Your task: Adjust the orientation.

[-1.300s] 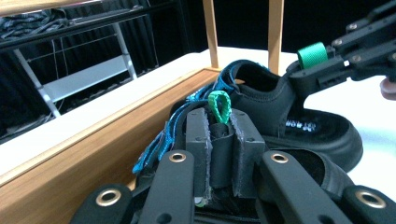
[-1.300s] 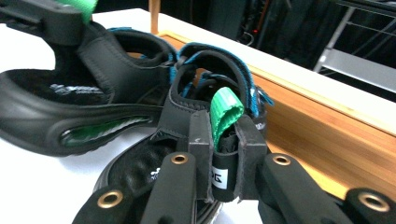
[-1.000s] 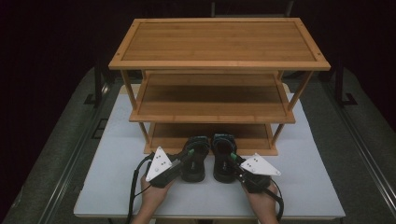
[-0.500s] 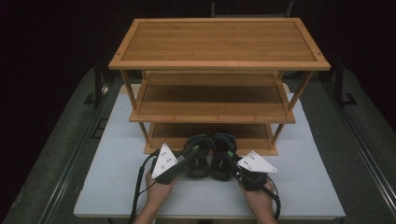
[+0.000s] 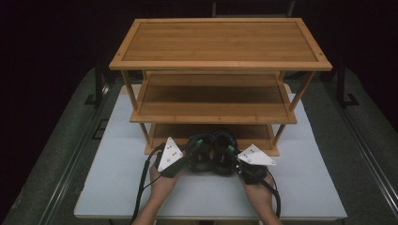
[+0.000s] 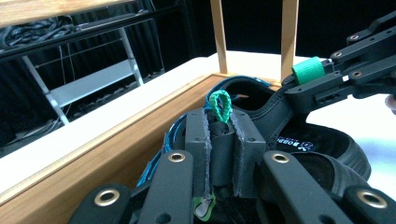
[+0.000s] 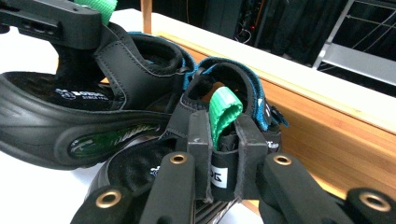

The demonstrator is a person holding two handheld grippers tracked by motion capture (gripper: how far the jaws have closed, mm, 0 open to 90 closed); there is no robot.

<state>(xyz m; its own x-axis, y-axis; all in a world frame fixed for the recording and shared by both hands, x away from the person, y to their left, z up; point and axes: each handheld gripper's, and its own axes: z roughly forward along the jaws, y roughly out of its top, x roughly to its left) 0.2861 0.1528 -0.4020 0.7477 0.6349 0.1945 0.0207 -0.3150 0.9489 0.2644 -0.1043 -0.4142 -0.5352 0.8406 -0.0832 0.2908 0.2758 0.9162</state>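
My left gripper (image 5: 185, 161) clamps the left sandal's (image 5: 201, 153) heel strap; my right gripper (image 5: 237, 164) clamps the right sandal's (image 5: 222, 152) strap. Both sandals sit side by side at the rack's (image 5: 220, 65) bottom shelf (image 5: 248, 133) edge. Slide them in level, together. All three shelves hold nothing yet.

A white rectangular table (image 5: 108, 187) carries a three-tier bamboo shoe rack (image 5: 220, 63) along its far edge. Two black strapped sandals with green heel loops (image 5: 212, 152) sit side by side at the near-middle, heels at the rack's bottom shelf front.
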